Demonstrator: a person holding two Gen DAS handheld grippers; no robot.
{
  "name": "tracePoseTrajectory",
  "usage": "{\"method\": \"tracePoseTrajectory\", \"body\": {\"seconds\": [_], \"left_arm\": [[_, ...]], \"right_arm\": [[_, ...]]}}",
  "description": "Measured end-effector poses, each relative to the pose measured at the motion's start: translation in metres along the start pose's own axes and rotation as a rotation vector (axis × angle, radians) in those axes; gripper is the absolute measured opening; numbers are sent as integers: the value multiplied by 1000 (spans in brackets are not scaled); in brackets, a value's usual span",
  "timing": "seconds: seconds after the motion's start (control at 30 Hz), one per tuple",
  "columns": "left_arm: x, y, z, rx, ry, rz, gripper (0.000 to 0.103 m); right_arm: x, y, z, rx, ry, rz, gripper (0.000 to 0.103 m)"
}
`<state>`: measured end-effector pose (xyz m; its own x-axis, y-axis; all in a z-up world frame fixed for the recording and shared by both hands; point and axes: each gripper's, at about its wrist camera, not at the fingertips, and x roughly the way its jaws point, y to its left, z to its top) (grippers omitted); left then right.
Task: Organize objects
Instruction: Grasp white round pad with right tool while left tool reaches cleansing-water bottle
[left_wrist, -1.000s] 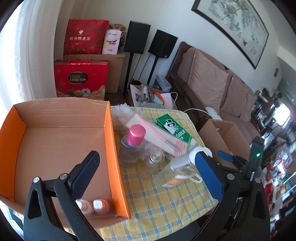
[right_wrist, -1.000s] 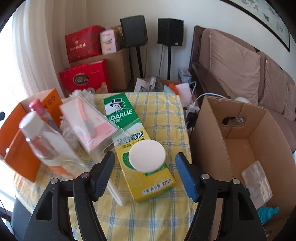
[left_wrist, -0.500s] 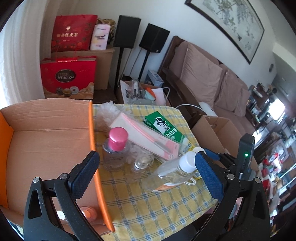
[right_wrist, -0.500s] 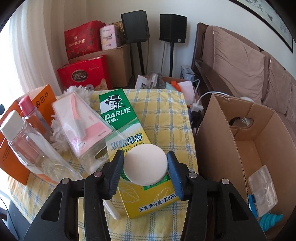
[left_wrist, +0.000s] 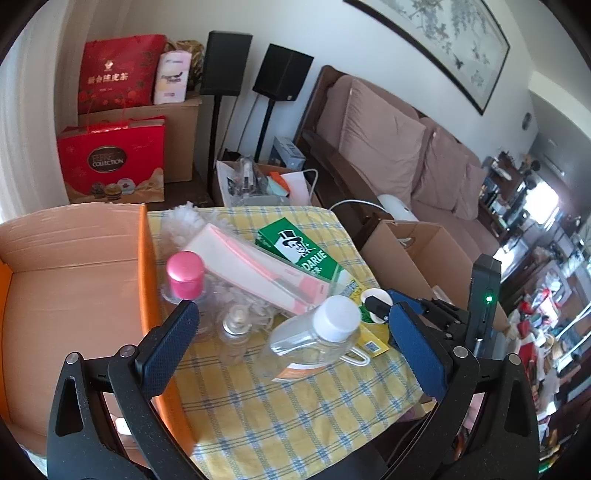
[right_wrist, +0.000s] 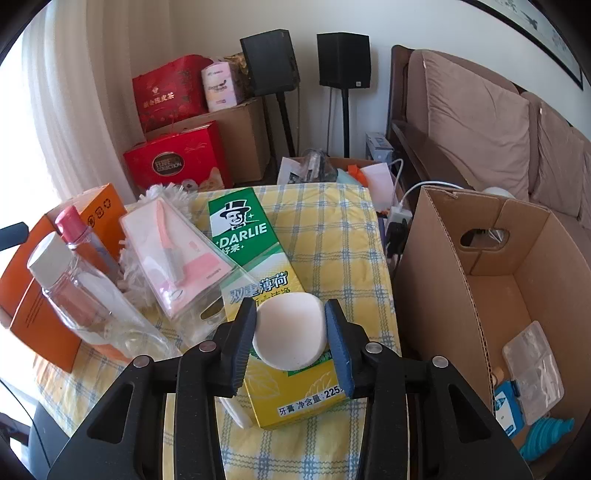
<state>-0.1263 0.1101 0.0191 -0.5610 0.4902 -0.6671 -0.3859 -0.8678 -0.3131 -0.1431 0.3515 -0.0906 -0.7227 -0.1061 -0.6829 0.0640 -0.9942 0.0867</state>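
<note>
White round pad lying flat on the toothpaste box, near the surface's right edge, is pinched by the just-closing right gripper jaws. Left gripper jaws are held spread.

We have just been closing the jaws of our right gripper around the white round pad lying on the Darlie box; both fingers now press its edges, where before they stood well apart.

Brown sofa, two black speakers
</note>
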Motion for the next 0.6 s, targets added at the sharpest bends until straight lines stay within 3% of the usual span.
{"method": "tracePoseTrajectory", "body": {"seconds": [0.6], "left_arm": [[20,-17,1,14,34,-43,103]], "right_arm": [[-25,-3,0,40,-31,42,34]]}}
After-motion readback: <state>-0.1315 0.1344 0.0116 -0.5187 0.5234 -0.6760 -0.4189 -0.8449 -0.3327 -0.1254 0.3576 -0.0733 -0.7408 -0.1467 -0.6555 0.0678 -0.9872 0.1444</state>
